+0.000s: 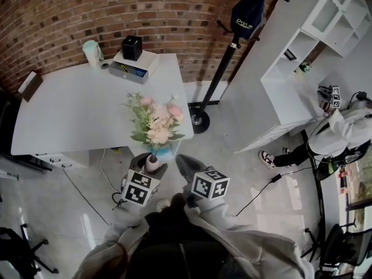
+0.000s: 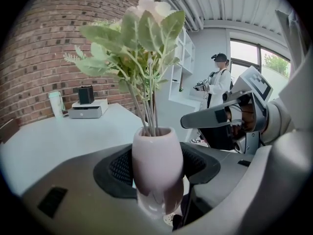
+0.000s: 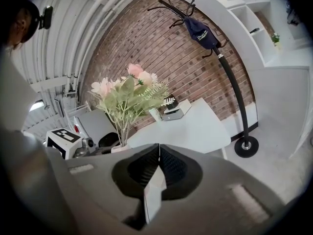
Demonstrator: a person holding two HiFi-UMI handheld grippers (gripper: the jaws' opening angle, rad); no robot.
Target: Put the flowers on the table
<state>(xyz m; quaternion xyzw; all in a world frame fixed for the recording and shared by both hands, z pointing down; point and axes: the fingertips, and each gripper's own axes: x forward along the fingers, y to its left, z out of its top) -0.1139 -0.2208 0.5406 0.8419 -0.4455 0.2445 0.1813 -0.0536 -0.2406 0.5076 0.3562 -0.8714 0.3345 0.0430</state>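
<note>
A small pale pink vase (image 1: 152,163) of pink flowers with green leaves (image 1: 157,121) hangs over the floor, just off the near edge of the white table (image 1: 75,115). My left gripper (image 1: 152,167) is shut on the vase. In the left gripper view the vase (image 2: 157,165) stands upright between the dark pads, and the stems and leaves (image 2: 137,43) rise above it. My right gripper (image 1: 185,166) hovers just right of the vase with nothing in it. In the right gripper view its pads (image 3: 157,168) meet, and the flowers (image 3: 129,94) show to the left.
On the table's far side stand a grey box with a black cube (image 1: 135,63) and a pale cup (image 1: 92,52). A black coat stand (image 1: 224,68) carrying a dark bag (image 1: 249,7) rises to the right. White shelving (image 1: 314,45) and another person (image 1: 343,132) are further right.
</note>
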